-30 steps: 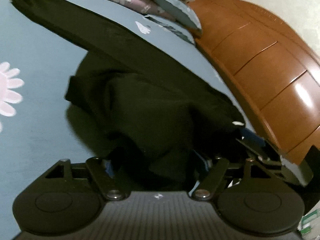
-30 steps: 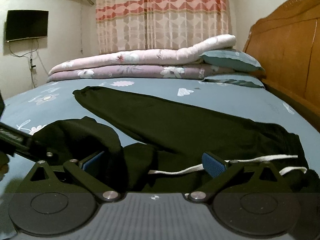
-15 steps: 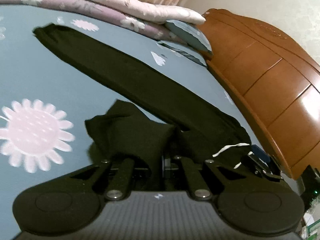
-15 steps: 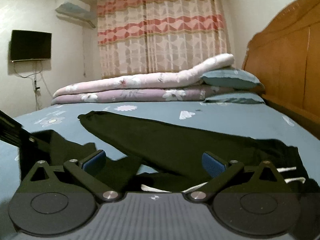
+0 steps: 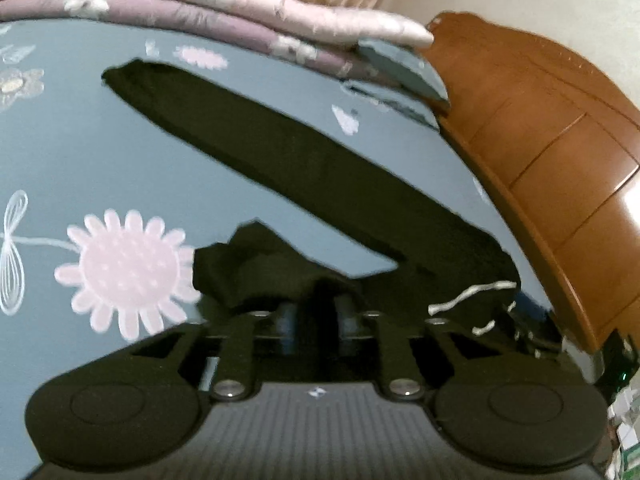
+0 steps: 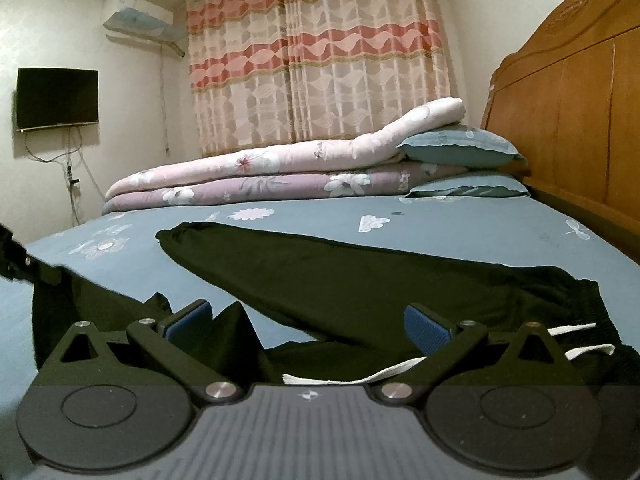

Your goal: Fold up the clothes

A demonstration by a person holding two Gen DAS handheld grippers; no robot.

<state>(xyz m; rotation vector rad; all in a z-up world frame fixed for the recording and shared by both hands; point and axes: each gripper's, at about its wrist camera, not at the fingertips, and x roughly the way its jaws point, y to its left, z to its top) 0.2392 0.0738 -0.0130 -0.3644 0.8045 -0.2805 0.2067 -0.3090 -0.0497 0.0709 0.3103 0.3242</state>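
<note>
Black trousers (image 5: 320, 176) with a white drawstring (image 5: 468, 294) lie on the blue flowered bedsheet (image 5: 80, 152). One leg stretches flat toward the far left; the other leg is bunched up near me. My left gripper (image 5: 320, 316) is shut on that bunched black fabric. In the right wrist view the trousers (image 6: 360, 276) spread across the sheet, the drawstring (image 6: 352, 376) lying just below my right gripper (image 6: 308, 324). That gripper is open, blue pads (image 6: 426, 330) wide apart, over the waist area. The left gripper's arm (image 6: 24, 268) shows at the left edge.
Folded pink and lilac quilts (image 6: 272, 172) and two blue pillows (image 6: 460, 148) sit at the bed's far side. A wooden headboard (image 6: 572, 120) runs along the right. Curtains (image 6: 316, 60), a wall television (image 6: 56, 98) and an air conditioner (image 6: 138, 18) are behind.
My left gripper went from open to shut on the bunched trouser leg and has drawn it back leftward, away from the waist. The right gripper stayed open and tilted slightly upward.
</note>
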